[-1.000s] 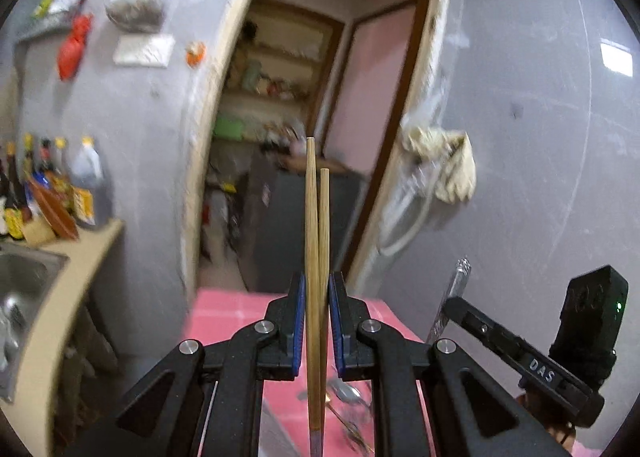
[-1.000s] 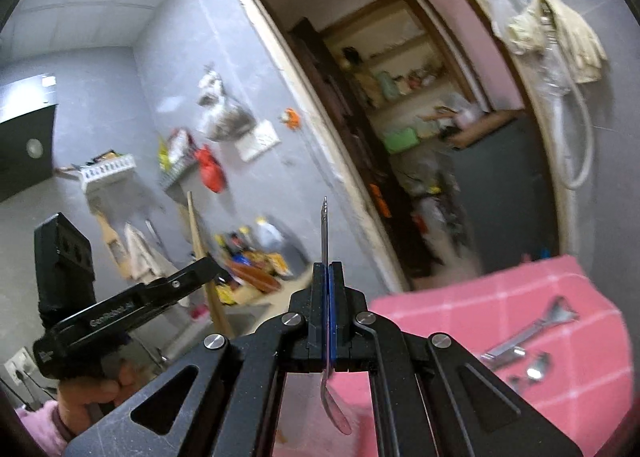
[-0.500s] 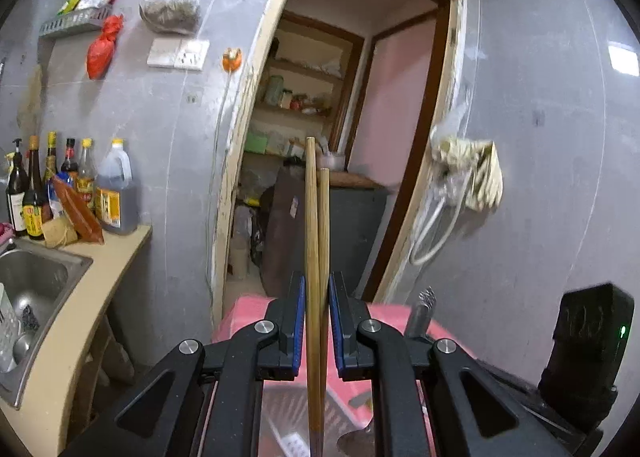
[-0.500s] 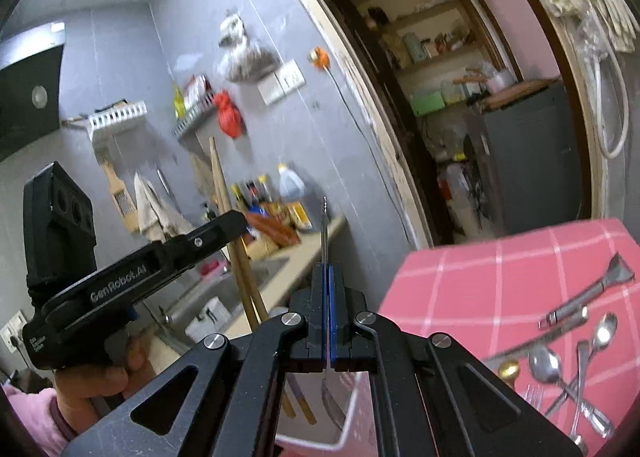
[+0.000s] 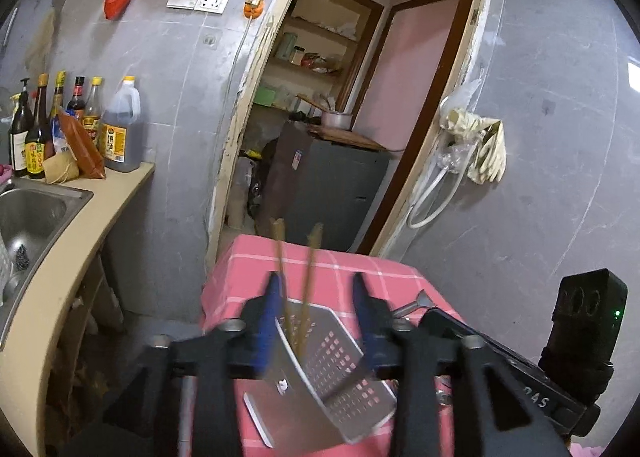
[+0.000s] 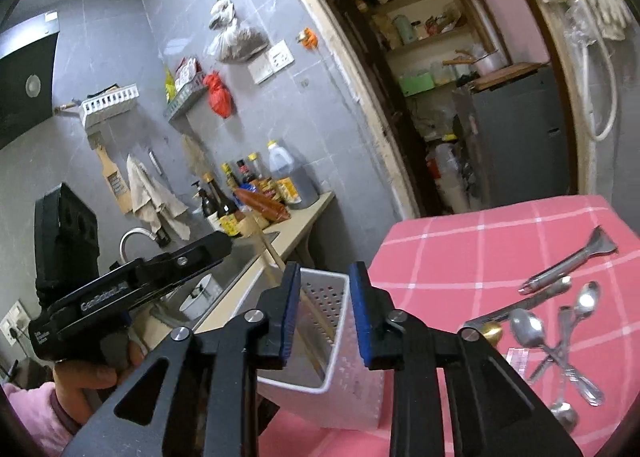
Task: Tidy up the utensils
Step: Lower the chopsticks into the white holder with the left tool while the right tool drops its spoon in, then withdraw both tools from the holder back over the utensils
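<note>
Hovering over the holder [image 6: 340, 341], both grippers gape wide with nothing between their pads.

Left gripper [image 5: 318, 313] is spread above the white perforated holder [image 5: 332, 369], and the two chopsticks [image 5: 294, 289] stand loose in it, blurred, leaning apart, free of the blue pads. Right gripper [image 6: 324, 309] is just as wide, gripping nothing, the holder right below it on the pink checked cloth [image 6: 460, 257]. Off to the right on that cloth lies a heap of spoons [image 6: 560, 337] and other cutlery, well apart from the holder.
</note>
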Action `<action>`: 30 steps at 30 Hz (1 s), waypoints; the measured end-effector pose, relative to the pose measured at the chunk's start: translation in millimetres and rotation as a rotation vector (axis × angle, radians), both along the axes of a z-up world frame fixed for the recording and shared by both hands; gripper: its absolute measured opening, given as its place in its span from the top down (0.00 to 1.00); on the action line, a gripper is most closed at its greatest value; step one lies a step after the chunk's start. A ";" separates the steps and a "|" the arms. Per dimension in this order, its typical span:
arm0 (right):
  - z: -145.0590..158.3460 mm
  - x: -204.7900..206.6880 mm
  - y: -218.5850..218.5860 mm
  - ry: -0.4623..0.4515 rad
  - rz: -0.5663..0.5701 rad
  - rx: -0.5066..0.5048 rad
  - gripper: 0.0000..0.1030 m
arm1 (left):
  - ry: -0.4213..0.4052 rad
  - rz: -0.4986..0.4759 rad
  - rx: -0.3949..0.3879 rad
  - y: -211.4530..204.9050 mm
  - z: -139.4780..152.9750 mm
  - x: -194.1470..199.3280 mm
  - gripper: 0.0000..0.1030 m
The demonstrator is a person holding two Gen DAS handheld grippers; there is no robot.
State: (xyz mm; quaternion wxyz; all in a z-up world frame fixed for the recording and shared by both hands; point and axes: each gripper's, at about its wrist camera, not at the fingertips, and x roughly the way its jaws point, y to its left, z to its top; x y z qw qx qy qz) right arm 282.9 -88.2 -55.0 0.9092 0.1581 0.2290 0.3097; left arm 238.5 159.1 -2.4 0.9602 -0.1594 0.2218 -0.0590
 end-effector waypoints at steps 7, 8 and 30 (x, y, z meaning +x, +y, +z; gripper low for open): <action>40.7 -33.9 -47.2 -0.123 -0.173 -0.081 0.51 | -0.042 0.008 0.060 -21.8 15.0 -14.3 0.34; 46.4 -38.0 -54.2 -0.137 -0.199 -0.096 0.46 | -0.059 0.009 0.078 -30.0 17.9 -17.2 0.30; 26.2 -54.1 -198.1 -0.109 -0.398 -0.306 0.07 | -0.209 -0.073 0.271 -187.8 -2.1 -27.9 0.00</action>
